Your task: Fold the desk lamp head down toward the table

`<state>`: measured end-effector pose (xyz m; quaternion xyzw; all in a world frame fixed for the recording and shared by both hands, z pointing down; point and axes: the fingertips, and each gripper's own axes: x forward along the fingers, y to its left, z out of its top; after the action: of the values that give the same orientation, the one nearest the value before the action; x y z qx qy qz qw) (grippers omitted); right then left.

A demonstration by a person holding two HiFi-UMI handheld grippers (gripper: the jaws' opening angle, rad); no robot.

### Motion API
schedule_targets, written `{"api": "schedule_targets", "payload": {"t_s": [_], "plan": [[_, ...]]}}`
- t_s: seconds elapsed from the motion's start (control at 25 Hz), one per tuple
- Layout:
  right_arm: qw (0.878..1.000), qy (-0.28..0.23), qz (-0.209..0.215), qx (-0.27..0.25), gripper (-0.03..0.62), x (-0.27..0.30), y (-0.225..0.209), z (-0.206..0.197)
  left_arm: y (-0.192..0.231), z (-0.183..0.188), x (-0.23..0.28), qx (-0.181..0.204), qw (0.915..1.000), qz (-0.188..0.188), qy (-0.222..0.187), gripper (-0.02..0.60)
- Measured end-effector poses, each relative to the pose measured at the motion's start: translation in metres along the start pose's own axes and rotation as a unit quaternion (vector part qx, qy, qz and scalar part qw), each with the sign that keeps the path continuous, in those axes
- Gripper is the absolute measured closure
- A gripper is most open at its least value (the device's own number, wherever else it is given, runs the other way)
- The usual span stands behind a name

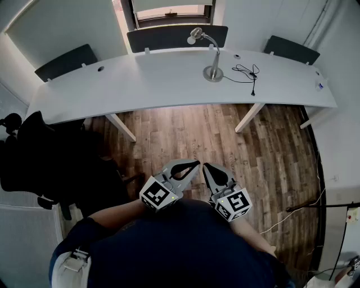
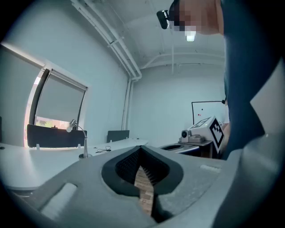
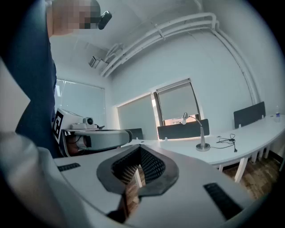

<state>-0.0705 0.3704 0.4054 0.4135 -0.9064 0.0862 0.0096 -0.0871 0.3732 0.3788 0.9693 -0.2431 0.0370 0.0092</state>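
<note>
Now, setting: a long white curved table (image 1: 157,79) stands across a brown wood-plank floor (image 1: 214,135), with three dark chair backs (image 1: 177,36) behind it and a window (image 1: 169,11) beyond.
Desk lamp: a silver metal desk lamp (image 1: 213,62) with a round base and a curved gooseneck stands on the table's far side, right of the middle in the head view; it also shows small and far off in the left gripper view (image 2: 83,141) and the right gripper view (image 3: 199,131).
Lamp head: the small silver lamp head (image 1: 195,35) sits raised at the top of the arched neck, well above the table surface, turned toward the left of the head view.
Cable: a thin black cable (image 1: 247,73) lies in loose loops on the table just right of the lamp's base.
Left tongs: the grey left tongs (image 1: 194,163) (image 2: 141,148) are held level close to the person's body, well apart from the table; the tips meet and nothing is between them.
Right tongs: the grey right tongs (image 1: 206,166) (image 3: 140,147) sit just beside the left pair, level, fully closed and empty.
Person: a dark blue top (image 1: 185,247) fills the bottom of the head view.
Office chair: a black office chair (image 1: 34,152) stands on the floor at the left.
</note>
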Motion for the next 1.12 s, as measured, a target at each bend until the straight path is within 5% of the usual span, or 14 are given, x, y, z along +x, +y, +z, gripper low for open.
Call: {"api": "schedule_targets", "payload": {"t_s": [0.72,1.12], "plan": [[1.000,-0.006,0.008,-0.006,0.585,-0.008,-0.015,0.010,-0.004,0.007,0.021,-0.006,1.0000,0.004,0.002,0.575],[1.000,-0.016,0.019,-0.016,0.585,-0.036,-0.053,0.010,-0.018,0.006,0.047,-0.016,0.9984,0.052,-0.013,0.575]]}}
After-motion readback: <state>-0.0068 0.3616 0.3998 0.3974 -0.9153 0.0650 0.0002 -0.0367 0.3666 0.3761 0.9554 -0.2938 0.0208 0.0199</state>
